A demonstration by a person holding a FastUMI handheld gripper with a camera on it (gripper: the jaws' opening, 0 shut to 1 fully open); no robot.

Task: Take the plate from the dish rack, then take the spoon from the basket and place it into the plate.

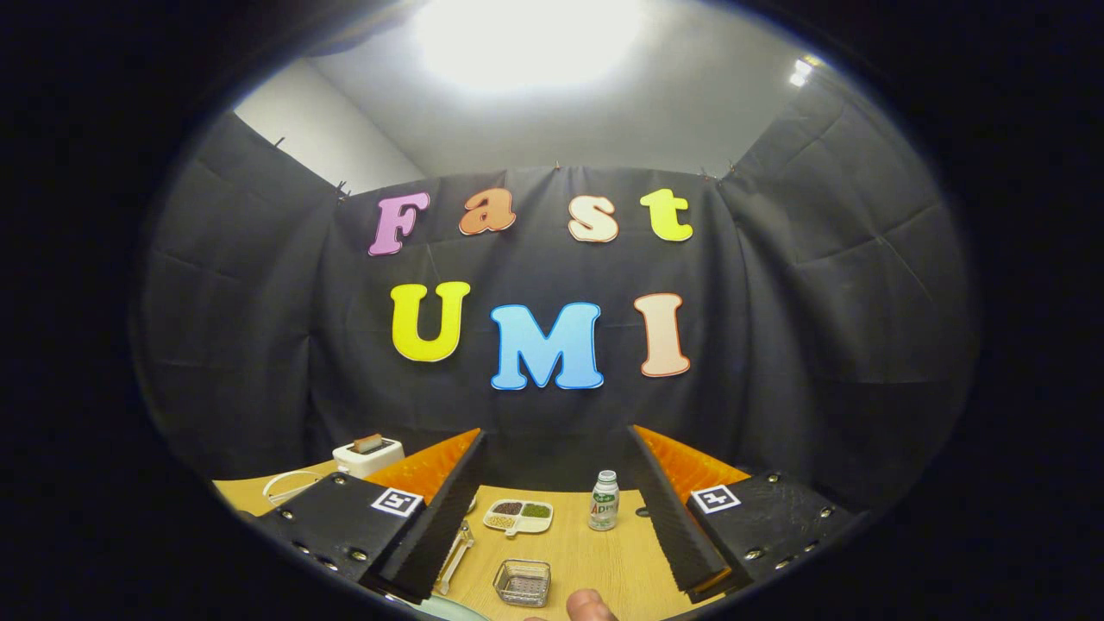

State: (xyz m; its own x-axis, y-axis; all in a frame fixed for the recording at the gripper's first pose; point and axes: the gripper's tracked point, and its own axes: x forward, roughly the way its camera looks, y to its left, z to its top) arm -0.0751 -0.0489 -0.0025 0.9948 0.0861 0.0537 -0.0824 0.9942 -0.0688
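My gripper (pixel 555 434) is open, its fingers spread wide, held above the wooden table (pixel 604 561) and pointing at the booth wall, with nothing between them. Below and between the fingers sits a small clear square basket (pixel 522 582); I cannot make out what is in it. A white wire rack (pixel 289 486) stands left of the left finger. A pale curved rim (pixel 442 610), perhaps the plate, peeks out under the left finger. A slim white object (pixel 454 556) lies along that finger's inner side; I cannot tell what it is.
A white toaster (pixel 368 454) with a slice in it stands at the back left. A divided dish of food (pixel 517 515) and a small green-labelled bottle (pixel 604 500) sit mid-table. A person's fingertip (pixel 591 605) shows close to the basket.
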